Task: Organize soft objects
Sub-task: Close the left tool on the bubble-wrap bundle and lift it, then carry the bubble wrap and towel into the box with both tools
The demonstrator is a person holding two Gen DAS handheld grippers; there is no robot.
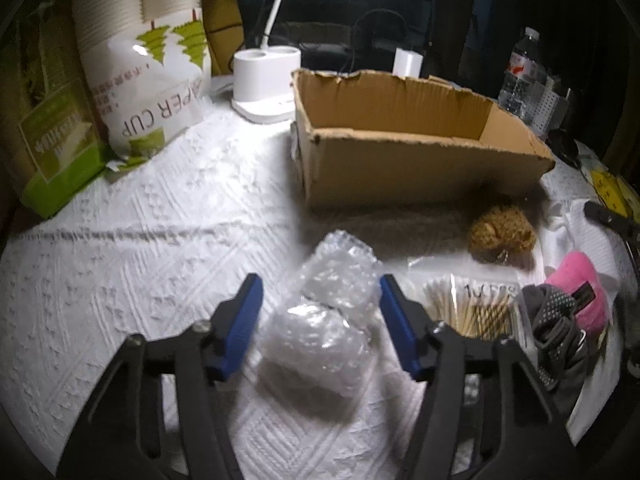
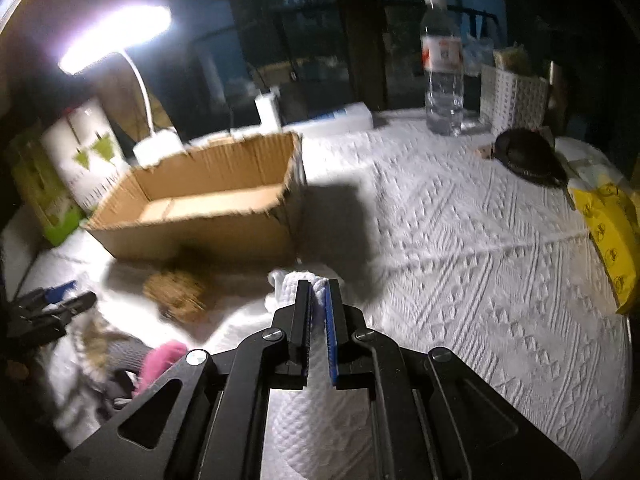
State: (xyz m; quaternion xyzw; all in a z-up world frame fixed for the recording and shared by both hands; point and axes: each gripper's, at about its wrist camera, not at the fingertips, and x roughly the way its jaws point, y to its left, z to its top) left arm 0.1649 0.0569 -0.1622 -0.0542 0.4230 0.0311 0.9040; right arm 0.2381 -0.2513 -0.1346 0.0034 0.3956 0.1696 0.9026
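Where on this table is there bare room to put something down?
Bare cloth lies between the paper cup bag and the cardboard box, and right of the box toward the water bottle. It is crowded around the bubble wrap, cotton swabs and pink sock.

One cardboard box (image 1: 400, 168), one water bottle (image 2: 442, 64), one desk lamp (image 2: 116, 36), two bubble-wrap bundles (image 1: 332, 312), one brown fuzzy ball (image 1: 502, 236).

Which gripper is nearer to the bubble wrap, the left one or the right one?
Left. The left gripper has its fingers on both sides of the bubble wrap. The right gripper is away from it, shut on a white cloth.
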